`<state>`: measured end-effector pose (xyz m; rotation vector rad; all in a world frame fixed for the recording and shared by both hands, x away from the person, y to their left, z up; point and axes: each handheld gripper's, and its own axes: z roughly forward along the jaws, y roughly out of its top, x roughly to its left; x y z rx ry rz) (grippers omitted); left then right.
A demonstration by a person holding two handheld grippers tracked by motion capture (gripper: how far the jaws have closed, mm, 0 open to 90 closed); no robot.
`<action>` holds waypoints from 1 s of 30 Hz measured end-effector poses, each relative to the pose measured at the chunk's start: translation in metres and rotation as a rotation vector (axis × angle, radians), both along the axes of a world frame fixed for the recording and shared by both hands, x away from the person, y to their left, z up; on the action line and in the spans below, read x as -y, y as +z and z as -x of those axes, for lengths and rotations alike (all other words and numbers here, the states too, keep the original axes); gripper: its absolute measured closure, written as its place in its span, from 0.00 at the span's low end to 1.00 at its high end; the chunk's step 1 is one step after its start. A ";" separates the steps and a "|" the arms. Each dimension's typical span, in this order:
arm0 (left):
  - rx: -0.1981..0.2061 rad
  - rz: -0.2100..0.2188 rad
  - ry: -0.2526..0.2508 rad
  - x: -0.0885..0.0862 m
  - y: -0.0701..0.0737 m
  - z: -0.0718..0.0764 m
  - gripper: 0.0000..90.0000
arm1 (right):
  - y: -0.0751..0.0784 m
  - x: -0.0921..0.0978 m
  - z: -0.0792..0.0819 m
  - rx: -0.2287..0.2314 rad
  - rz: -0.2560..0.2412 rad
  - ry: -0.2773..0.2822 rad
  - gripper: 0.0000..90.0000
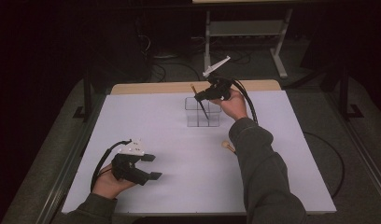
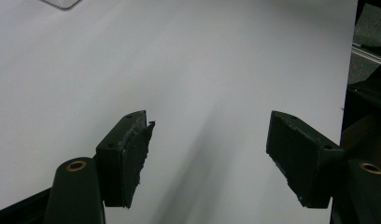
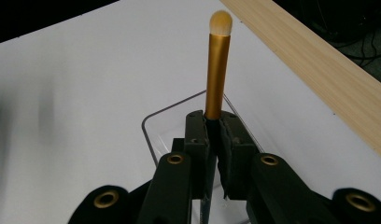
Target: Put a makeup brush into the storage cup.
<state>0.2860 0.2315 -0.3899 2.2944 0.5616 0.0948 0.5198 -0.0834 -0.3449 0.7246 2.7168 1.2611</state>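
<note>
- Left gripper [image 1: 149, 167], nearest the camera, hovers low over the white table [image 1: 179, 140], jaws wide apart and empty.
- Right gripper [image 1: 201, 95] clamps a gold-ferruled makeup brush [image 3: 215, 79], handle angled down into the clear divided organizer [image 1: 202, 113].
- Another brush [image 1: 227, 147] lies beside the right sleeve.

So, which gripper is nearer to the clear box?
Right. The right gripper is just above the clear box, holding a brush; the left gripper is far off, near the table's front edge.
</note>
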 end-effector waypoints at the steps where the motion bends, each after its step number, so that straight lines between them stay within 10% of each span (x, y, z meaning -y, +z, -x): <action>1: -0.001 -0.003 -0.001 0.000 0.000 0.000 0.32 | -0.001 0.001 -0.001 0.009 0.003 0.005 0.91; 30: 0.004 -0.009 -0.010 0.003 0.000 0.000 0.32 | -0.012 0.013 0.007 -0.044 0.019 -0.048 0.80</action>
